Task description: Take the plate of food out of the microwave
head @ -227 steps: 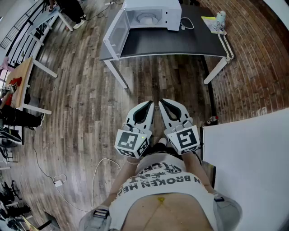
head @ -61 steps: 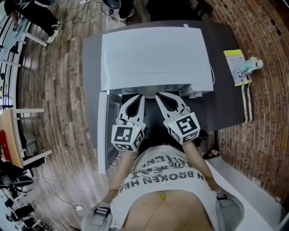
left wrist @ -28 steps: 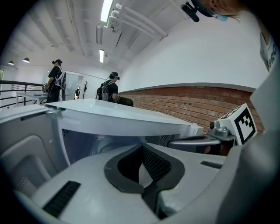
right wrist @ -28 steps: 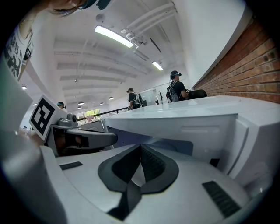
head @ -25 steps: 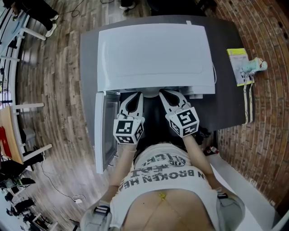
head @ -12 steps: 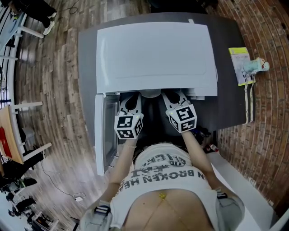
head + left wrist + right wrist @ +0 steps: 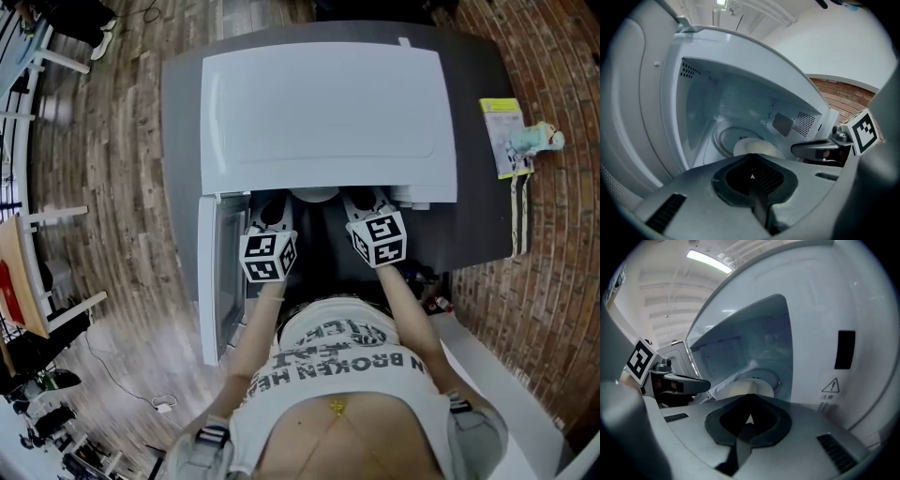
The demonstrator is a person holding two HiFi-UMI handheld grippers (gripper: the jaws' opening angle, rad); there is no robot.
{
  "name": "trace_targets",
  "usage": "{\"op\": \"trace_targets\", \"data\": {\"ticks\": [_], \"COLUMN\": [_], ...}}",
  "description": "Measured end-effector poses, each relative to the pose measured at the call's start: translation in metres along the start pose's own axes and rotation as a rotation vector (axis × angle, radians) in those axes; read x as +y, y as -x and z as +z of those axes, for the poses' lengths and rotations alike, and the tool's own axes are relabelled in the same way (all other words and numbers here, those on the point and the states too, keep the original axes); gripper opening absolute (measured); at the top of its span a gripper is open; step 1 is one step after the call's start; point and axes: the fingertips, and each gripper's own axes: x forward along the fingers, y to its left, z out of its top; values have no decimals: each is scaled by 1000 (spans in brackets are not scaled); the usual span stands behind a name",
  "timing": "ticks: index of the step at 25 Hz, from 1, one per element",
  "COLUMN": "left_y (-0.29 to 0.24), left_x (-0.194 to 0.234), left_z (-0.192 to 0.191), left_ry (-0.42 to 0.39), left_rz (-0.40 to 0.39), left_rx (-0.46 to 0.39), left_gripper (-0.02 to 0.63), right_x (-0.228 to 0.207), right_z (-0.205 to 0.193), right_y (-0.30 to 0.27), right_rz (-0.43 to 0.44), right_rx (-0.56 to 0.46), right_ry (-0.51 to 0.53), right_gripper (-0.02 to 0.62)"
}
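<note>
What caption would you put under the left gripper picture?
Shut grey left gripper pointing into the open white microwave at a pale round plate on the glass turntable.

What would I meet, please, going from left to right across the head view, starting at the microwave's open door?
Open white microwave door with a glass pane → left grey two-jaw gripper → right grey two-jaw gripper → yellow-green paper leaflet → red-brown brick floor.

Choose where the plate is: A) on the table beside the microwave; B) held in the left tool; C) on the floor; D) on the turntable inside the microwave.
D: the plate rests on the turntable in the microwave, beyond the shut left tool.
</note>
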Motion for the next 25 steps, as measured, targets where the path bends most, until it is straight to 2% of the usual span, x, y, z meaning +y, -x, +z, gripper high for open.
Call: {"op": "trace_targets", "data": {"ticks": [4,8,9,10,15,22,25], "left_y": [-8,-17,-18,-19,-25,-36,-39], "left_x": [10,19,21,22,28,34,35], "left_z": [-10,-19,-19,-20,-19,-24,-24], "left_ry": [84,203,222,237,334,443,468], "left_rz": [9,16,19,20,7,-22,-42], "left_rx": [23,28,22,18,-8,-9,-16], "left_gripper": [6,9,27,57,97,110,110], "right_x": [-5,-9,-9,-10,-7,-17,-19], "right_z": [-6,-8,-9,-10,-12,-21,-24], "right_y": [-4,-8,-8,-9,-14,-19,-21], "right_rz": [-38,-83,-86,-86,-77,-109,-121], "right_rx": [5,-22,-31,-39,-61,-80,-81], "right_ry": [-32,-119,-148,-177,-282,-474,-516], "right_gripper": [9,11,14,21,114,141,155]}}
